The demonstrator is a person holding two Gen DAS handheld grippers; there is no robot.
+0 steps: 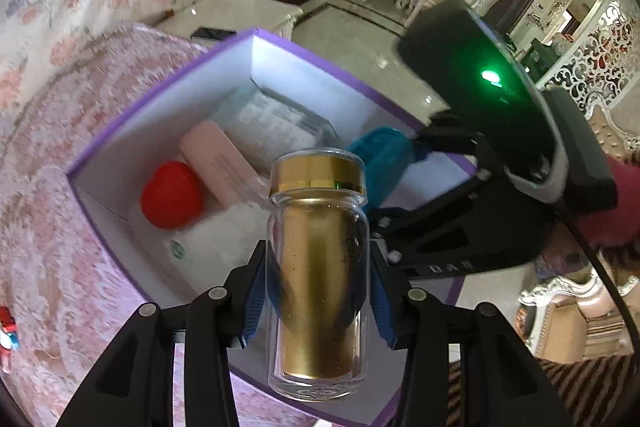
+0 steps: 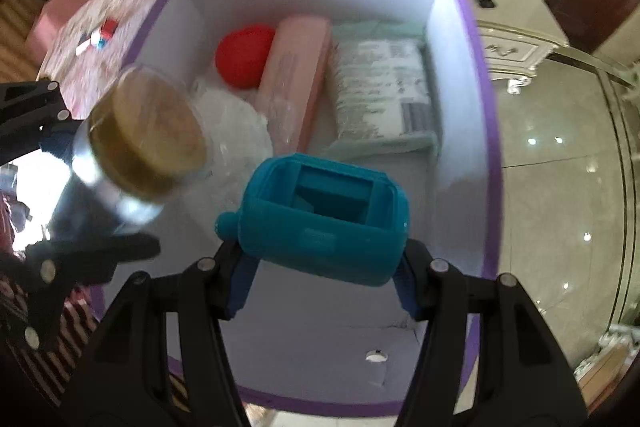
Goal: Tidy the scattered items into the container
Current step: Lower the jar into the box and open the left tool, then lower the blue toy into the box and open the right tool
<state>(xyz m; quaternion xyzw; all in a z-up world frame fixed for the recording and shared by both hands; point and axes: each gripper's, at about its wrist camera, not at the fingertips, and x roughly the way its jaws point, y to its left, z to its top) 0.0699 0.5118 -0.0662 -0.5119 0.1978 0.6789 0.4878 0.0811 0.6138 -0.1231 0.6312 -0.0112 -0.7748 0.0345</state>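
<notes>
Both loaded tools (image 1: pixel 318 301) (image 2: pixel 322 285) over box (image 2: pixel 490 131)

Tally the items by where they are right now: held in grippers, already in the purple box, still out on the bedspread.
Held in grippers: 2 (gold-capped glass bottle, teal case)
In the purple box: 4 (red ball, pink case, printed packet, white wrapped item)
On the bedspread: 1 (small red-and-white item)
Total: 7

1 purple box (image 2: pixel 490 163); inside: 1 red ball (image 2: pixel 242 57), 1 pink case (image 2: pixel 296 87), 1 printed packet (image 2: pixel 384 91), 1 clear wrap bundle (image 2: pixel 236 131). Above: 1 gold bottle (image 1: pixel 318 247), 1 teal case (image 2: pixel 324 227). 2 grippers (image 1: pixel 318 297) (image 2: pixel 322 293).
</notes>
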